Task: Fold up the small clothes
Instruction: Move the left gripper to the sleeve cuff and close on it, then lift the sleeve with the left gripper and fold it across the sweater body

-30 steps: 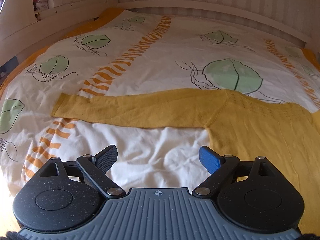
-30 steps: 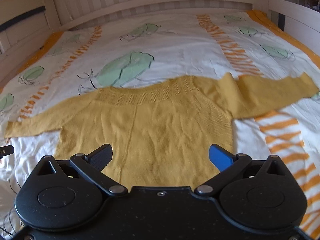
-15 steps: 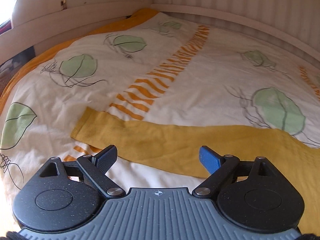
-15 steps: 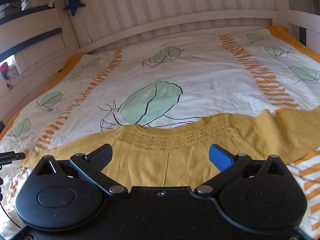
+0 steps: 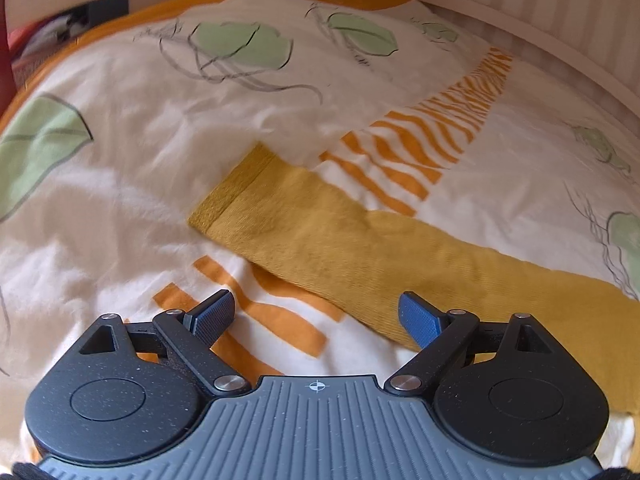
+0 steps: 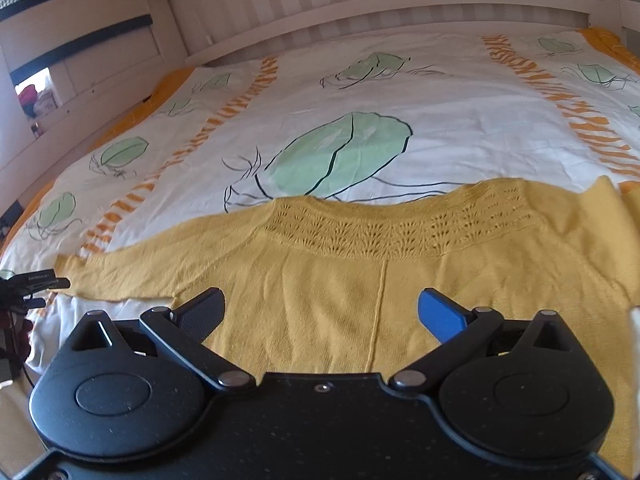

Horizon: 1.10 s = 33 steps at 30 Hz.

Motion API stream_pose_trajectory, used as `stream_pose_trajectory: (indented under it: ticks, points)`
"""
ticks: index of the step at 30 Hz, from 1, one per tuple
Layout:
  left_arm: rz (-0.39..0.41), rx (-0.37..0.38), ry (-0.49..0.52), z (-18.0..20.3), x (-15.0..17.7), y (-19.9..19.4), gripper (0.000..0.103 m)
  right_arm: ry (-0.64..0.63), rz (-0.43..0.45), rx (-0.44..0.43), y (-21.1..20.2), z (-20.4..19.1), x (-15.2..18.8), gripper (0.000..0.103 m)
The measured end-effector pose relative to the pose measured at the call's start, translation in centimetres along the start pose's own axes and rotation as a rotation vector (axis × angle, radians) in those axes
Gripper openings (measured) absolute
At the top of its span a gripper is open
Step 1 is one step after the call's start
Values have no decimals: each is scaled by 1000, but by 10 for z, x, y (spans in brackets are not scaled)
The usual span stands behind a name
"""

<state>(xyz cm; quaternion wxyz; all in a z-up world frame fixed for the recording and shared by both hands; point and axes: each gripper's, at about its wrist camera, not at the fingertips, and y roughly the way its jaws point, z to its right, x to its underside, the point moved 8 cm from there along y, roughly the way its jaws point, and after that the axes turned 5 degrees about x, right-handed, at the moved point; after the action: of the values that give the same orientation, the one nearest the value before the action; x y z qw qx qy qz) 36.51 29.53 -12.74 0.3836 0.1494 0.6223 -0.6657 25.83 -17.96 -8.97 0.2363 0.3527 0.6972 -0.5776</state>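
Note:
A small mustard-yellow knit sweater (image 6: 360,280) lies flat on the bed, its lacy neckline (image 6: 392,228) toward the headboard. Its left sleeve (image 5: 340,236) stretches out, with the ribbed cuff (image 5: 232,192) at the end. My left gripper (image 5: 316,316) is open and empty, low over the bedcover just short of that sleeve. My right gripper (image 6: 320,314) is open and empty, hovering over the sweater's body below the neckline. The left gripper's tip also shows at the left edge of the right wrist view (image 6: 32,284), by the sleeve end.
The sweater lies on a white bedcover (image 6: 460,128) with green leaf prints and orange stripes. A white slatted headboard (image 6: 400,4) runs along the far side, a white side rail (image 6: 80,80) along the left. The right sleeve runs out of view.
My left gripper has swung left and dropped closer to the sleeve's cuff end. My right gripper has moved forward and lower over the sweater's body. Both stayed open.

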Motion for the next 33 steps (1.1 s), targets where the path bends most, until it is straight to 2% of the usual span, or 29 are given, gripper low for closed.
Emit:
stream_pose_trajectory:
  ticks: [3, 9, 13, 20, 21, 24, 26, 27, 28, 33]
  points:
    - [-3, 20, -35, -10, -4, 12, 90, -3, -25, 0, 8, -3, 5, 102]
    - [-9, 37, -8, -15, -16, 30, 95, -2, -70, -1, 19, -5, 17, 102]
    - [10, 67, -34, -19, -22, 34, 97, -2, -95, 0, 24, -7, 24, 102]
    - [79, 182, -221, -41, -30, 27, 95, -5, -113, 2, 25, -7, 29, 102]
    - [82, 188, -249, -45, -31, 26, 91, -6, -115, 4, 25, -7, 29, 102]
    - [75, 163, -288, -54, -36, 27, 72, -2, -119, 7, 25, -6, 30, 102]
    - [73, 117, -284, -57, -40, 26, 44, 4, -121, 4, 24, -6, 30, 102]
    - [64, 75, -279, -59, -41, 27, 17, 6, -121, 4, 24, -7, 30, 102]
    - [55, 62, -278, -59, -42, 26, 6, 8, -121, 3, 23, -7, 30, 102]
    - [115, 95, -236, -38, -60, -2, 3, 10, -119, -2, 16, -7, 30, 102]
